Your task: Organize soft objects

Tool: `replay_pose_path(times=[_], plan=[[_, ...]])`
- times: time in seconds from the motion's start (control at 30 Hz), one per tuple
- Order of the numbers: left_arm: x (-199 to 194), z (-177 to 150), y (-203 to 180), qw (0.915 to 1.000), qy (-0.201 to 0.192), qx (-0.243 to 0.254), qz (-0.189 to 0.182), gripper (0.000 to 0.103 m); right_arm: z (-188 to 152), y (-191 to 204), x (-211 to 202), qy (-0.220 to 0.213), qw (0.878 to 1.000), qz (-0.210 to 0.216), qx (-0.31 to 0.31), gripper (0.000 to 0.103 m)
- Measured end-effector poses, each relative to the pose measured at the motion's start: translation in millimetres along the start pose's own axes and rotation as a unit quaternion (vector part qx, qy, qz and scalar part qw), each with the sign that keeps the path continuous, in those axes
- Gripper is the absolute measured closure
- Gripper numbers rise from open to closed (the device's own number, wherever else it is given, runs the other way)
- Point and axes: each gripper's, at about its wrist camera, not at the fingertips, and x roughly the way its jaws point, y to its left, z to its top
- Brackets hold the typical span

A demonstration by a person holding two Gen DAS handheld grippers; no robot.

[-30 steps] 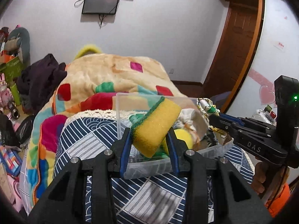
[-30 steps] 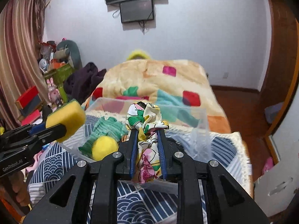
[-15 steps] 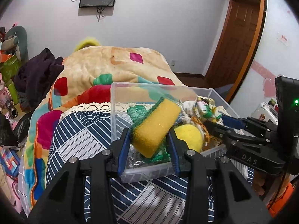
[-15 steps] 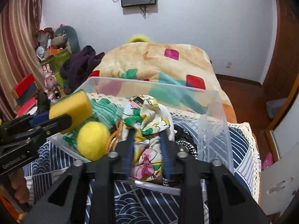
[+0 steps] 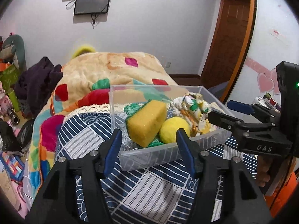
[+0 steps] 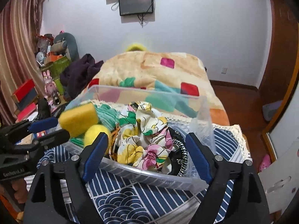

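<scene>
Release step, by the look of it: both loads lying in the bin (image 5: 214, 97). Left gripper (image 5: 148, 147) spread wide at the near wall, holding nothing; sponge (image 5: 147, 123) just beyond its tips, propped on the yellow ball (image 5: 173, 129) and green cloth (image 6: 108, 113). Right gripper (image 6: 147, 149) likewise agape, floral cloth (image 6: 147, 136) heaped between and just past its fingers, free of both. Next, probably: pull both back clear of the bin wall, then look for remaining soft items.
</scene>
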Motion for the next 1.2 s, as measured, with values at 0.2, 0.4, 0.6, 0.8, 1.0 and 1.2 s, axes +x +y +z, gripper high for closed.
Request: replay_pose_path(times=[0.2,0.4,0.6,0.8,1.0,1.2], plan=[[-37,9,-2,0.9990,-0.040,-0.005,-0.020,0.041,4,7,-33,-0.044,0.999,-0.002,-0.009,0.020],[-81,20,-11,0.9954,-0.094,0.006,-0.021,0.031,11,15,-71,-0.098,0.995,0.008,-0.006,0.020],[-118,21,-20,0.9903,-0.138,0.009,-0.013,0.014,14,22,-108,-0.152,0.988,0.016,-0.004,0.011],[-143,12,-30,0.9855,-0.169,0.017,-0.005,0.001,5,28,-134,-0.197,0.980,0.013,-0.003,0.000],[-158,7,-34,0.9829,-0.183,0.019,-0.003,0.000,-3,35,-139,-0.206,0.978,0.007,-0.009,0.000],[-168,1,-39,0.9794,-0.200,0.026,0.007,0.000,-9,33,-147,-0.210,0.978,0.014,-0.001,0.000]])
